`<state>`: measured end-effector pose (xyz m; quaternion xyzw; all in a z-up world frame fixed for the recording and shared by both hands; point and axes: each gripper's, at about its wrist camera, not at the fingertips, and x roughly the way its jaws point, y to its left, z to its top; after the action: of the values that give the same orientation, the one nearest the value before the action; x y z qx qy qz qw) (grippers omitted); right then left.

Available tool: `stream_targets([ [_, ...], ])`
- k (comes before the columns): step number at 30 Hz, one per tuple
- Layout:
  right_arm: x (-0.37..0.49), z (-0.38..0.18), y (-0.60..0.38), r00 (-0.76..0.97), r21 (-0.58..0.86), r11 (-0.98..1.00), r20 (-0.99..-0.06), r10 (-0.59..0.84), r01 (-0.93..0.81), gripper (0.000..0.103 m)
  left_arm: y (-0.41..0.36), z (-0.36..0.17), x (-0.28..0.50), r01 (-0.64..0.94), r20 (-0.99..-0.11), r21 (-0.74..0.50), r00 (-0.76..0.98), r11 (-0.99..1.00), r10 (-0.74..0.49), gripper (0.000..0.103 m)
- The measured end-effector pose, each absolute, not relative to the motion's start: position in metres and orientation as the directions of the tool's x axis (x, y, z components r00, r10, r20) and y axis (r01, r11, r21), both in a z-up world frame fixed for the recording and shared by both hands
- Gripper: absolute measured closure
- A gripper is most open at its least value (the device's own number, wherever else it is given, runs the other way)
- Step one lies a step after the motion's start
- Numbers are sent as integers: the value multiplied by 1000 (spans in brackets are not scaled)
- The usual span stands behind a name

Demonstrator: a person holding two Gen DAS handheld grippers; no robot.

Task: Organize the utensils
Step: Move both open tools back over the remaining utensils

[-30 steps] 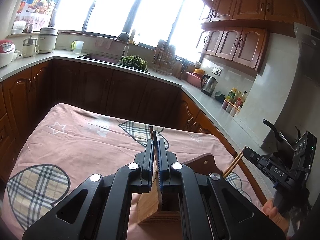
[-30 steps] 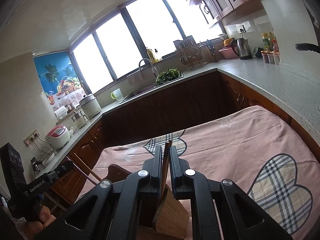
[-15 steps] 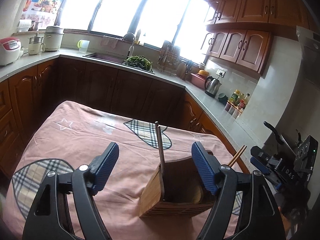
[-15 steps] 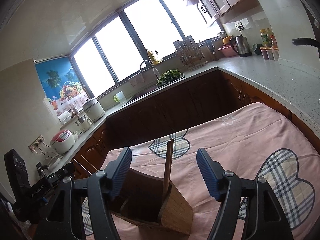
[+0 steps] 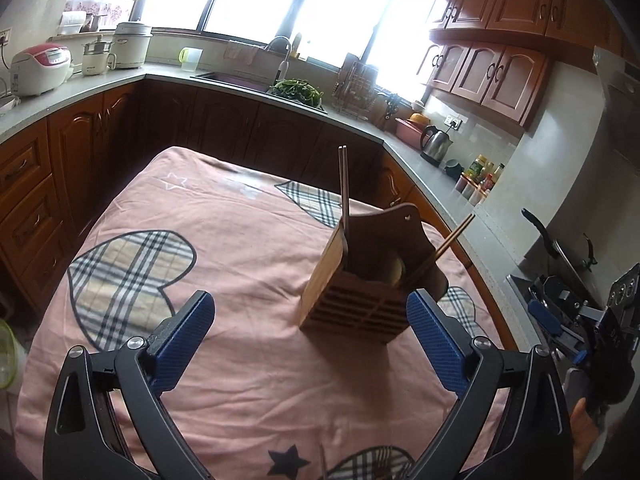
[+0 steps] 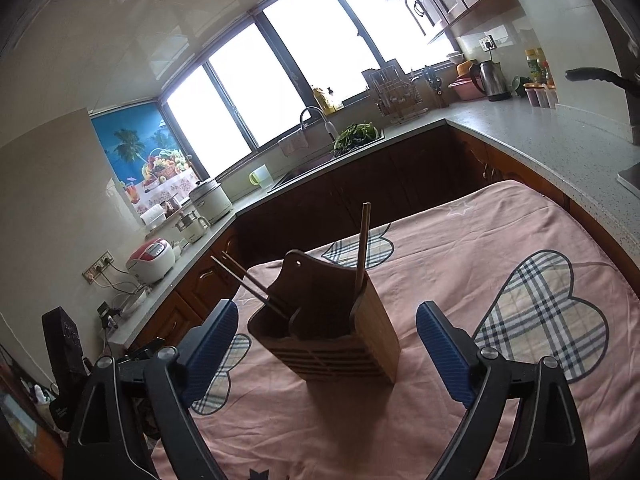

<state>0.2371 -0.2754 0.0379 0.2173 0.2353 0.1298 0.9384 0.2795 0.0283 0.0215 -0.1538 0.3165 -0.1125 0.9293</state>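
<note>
1. A wooden utensil holder (image 5: 362, 280) stands upright at center frame on a table draped in a pink tablecloth (image 5: 224, 264) patterned with plaid hearts and stars.

2. Two pairs of chopsticks are in the holder, four sticks in all. One pair (image 5: 343, 188) rises nearly upright from the compartment on the light-wood side, its tips at upper center of the left wrist view. The other pair (image 5: 454, 238) leans out toward the right of that view, tips past the holder's rim.

3. From the right wrist view the same count holds: an upright pair (image 6: 363, 240) at center and a slanted pair (image 6: 248, 280) pointing to the left of the frame.

4. The left gripper (image 5: 310, 344) is spread wide at the bottom of its frame, both blue pads clear of the holder and gripping nothing.

5. The right gripper (image 6: 326, 346) is likewise spread wide with nothing between its pads, the holder (image 6: 332, 332) just beyond its fingers.

6. In the background: one electric kettle (image 5: 435, 145) at right, one rice cooker (image 5: 40, 68) at upper left, and one sink faucet (image 5: 282, 54) beneath the windows.
</note>
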Motion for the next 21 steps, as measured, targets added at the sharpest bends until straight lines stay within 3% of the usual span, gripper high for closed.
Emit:
stream_targets([
  [21, 119, -13, -277, 798, 469, 878, -491, 349, -95, 7, 34, -25, 168, 100, -632, -354, 707, 930, -317, 4],
])
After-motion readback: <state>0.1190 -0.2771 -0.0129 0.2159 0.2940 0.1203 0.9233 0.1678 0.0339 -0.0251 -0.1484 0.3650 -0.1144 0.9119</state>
